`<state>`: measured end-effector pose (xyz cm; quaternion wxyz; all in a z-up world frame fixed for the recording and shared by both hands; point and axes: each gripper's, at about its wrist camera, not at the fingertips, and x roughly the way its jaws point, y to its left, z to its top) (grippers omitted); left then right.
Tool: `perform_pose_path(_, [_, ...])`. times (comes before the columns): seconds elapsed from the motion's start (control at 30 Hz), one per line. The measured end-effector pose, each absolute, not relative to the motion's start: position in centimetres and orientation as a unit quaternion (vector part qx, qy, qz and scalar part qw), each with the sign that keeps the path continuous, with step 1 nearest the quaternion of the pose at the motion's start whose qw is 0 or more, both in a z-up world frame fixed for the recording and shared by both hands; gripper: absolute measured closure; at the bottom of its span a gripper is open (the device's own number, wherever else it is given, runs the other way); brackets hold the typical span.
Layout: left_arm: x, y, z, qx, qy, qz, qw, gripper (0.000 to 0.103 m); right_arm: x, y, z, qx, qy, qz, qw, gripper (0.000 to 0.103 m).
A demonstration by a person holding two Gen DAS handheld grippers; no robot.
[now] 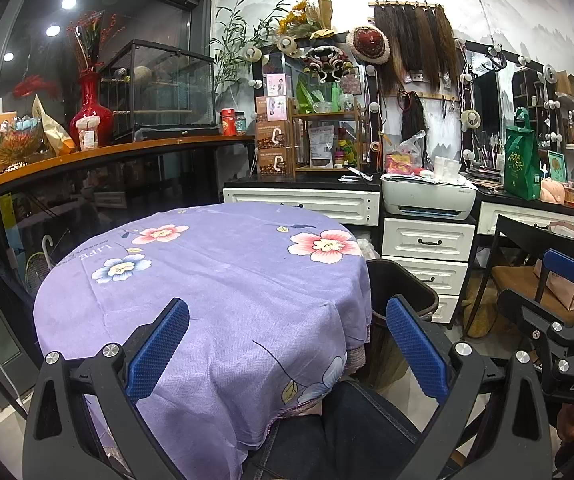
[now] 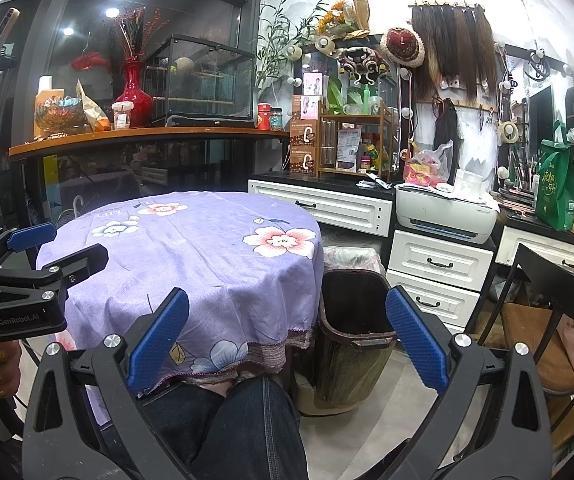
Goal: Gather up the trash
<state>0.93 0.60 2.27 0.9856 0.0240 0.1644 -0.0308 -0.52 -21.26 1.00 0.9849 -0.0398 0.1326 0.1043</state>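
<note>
A round table under a purple flowered cloth (image 1: pixel 215 280) (image 2: pixel 191 248) fills the middle of both views, and I see nothing lying on the cloth. A dark brown trash bin (image 2: pixel 351 308) (image 1: pixel 403 284) stands on the floor against the table's right side, its mouth open. My left gripper (image 1: pixel 287 308) hovers open over the table's near edge, nothing between its blue pads. My right gripper (image 2: pixel 287 300) is open too, holding nothing, between the table edge and the bin. Each gripper shows at the edge of the other's view: the right gripper (image 1: pixel 547 284) and the left gripper (image 2: pixel 63 246).
The person's legs in dark jeans (image 2: pixel 247 420) sit under the table's near edge. White drawers (image 2: pixel 439 264) and a printer (image 2: pixel 447 212) stand behind the bin. A black chair (image 2: pixel 547 280) with a pink bag is at right. A cluttered wooden counter (image 1: pixel 127 148) runs behind the table.
</note>
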Motion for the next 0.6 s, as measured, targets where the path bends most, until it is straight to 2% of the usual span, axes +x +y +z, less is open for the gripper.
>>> perform_pose_path(0.6, [0.95, 1.04, 2.38, 0.016, 0.165, -0.030, 0.986, 0.005, -0.49, -21.27, 0.96, -0.040, 0.133, 0.105, 0.985, 0.006])
